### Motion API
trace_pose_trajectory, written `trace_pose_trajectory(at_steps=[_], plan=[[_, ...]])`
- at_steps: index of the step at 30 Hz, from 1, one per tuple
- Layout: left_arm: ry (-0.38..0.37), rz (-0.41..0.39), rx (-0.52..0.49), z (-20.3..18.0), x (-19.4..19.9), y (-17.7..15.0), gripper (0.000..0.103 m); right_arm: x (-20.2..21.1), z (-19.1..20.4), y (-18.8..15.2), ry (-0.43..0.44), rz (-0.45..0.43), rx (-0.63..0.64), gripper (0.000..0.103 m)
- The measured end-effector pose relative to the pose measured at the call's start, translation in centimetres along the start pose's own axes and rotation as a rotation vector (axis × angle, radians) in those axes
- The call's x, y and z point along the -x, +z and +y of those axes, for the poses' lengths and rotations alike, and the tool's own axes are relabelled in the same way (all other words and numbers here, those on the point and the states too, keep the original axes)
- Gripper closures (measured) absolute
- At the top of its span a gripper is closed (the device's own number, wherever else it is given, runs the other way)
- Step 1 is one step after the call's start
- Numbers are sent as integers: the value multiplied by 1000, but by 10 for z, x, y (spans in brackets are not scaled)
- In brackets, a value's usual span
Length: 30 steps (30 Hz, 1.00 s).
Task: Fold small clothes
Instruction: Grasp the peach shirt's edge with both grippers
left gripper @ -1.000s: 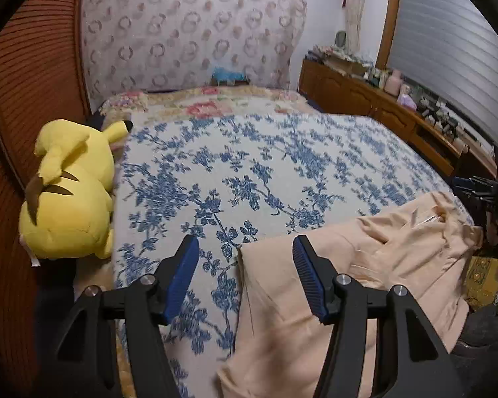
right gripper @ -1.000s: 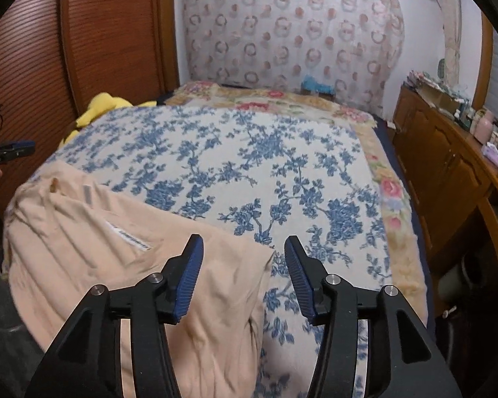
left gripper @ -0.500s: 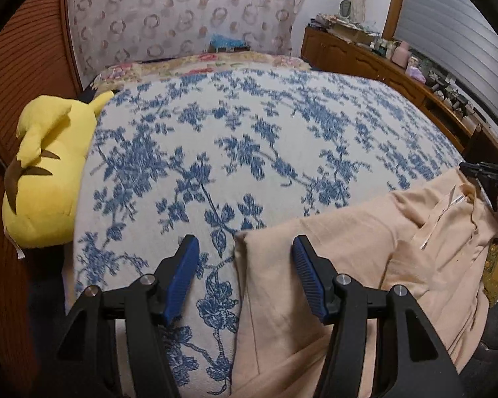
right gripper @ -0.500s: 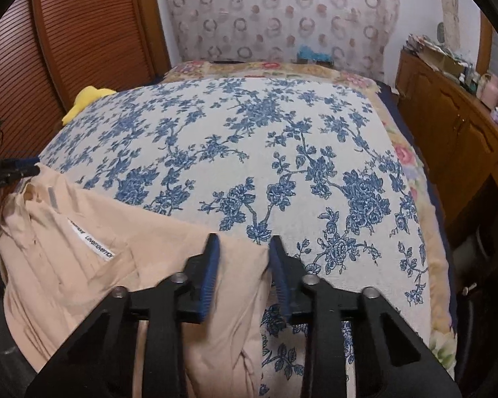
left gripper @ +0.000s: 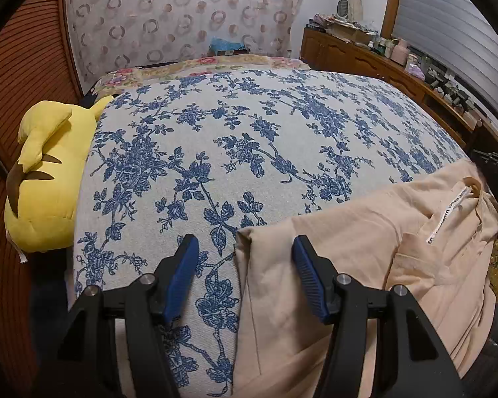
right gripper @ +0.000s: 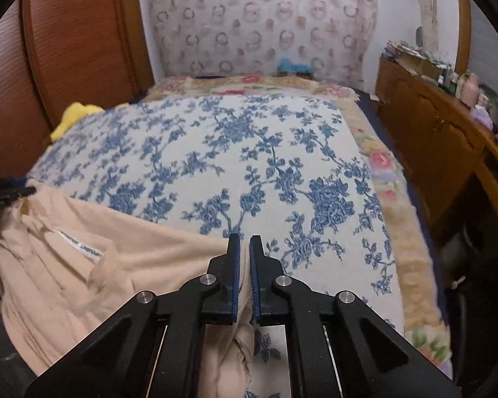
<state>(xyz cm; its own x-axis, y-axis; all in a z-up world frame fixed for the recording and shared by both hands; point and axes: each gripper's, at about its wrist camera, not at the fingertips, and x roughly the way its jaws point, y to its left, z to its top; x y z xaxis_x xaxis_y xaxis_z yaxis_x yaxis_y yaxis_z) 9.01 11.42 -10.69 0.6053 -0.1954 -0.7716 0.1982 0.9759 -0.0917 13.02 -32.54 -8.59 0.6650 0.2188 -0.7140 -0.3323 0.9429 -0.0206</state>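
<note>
We find a bed with a blue-flowered cover [left gripper: 282, 152]. The left gripper [left gripper: 245, 275] stands half open, its jaws straddling one corner of the peach garment [left gripper: 365, 248], ready to pinch. The right gripper [right gripper: 244, 275], jaws just closed, clamps the opposite corner for lifting.

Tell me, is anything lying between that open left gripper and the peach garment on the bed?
Nothing visible. The left gripper stands open right over the peach garment, whose corner lies between the blue pads.
</note>
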Motion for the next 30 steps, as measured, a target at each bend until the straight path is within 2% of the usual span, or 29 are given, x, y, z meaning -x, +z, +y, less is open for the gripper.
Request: trace_pose_trajectory(at_steps=[1,2,3,4,5,6,13,16,17,20,21,22,23,24,27,30], plan=[[2,5,-1,0,0,1,45,0,1,0,8,-2,4,100],[3,10,-2,0,-1,2,45,0,1,1,21,-2,6,96],[4,15,-4,-1,-1,3,45,-2,3,2,19,6,17,82],[3,20,-5,0,-2,3,45,-3,4,2,9,8,23,73],[1,24,-7,-1,-2,4,45,-5,5,2,7,13,27,54],[0,27,-9,-1,-2,4,45,-7,5,2,28,18,27,48],[-40,50,-48,-9,0,3,48,-28,6,-4,40,109,61,41],[-58,51,-53,-11,1,2,57,-34,5,-10,70,133,54,41],[-64,53,-58,-12,1,2,65,-33,5,-11,79,131,52,40],[-77,73,-84,-18,1,4,77,-32,11,-12,118,128,75,43],[-85,76,-85,-19,2,4,85,-32,14,-13,126,123,92,52],[-99,76,-80,-20,3,3,91,-31,18,-13,132,118,106,56],[-103,73,-79,-22,4,2,96,-29,20,-13,148,119,114,73],[-92,65,-84,-24,7,1,97,-27,23,-13,191,123,118,95],[-105,15,-94,-33,28,1,97,-15,34,-13,236,108,151,96],[-123,-76,-108,-42,69,7,97,19,47,-1,234,25,187,96]])
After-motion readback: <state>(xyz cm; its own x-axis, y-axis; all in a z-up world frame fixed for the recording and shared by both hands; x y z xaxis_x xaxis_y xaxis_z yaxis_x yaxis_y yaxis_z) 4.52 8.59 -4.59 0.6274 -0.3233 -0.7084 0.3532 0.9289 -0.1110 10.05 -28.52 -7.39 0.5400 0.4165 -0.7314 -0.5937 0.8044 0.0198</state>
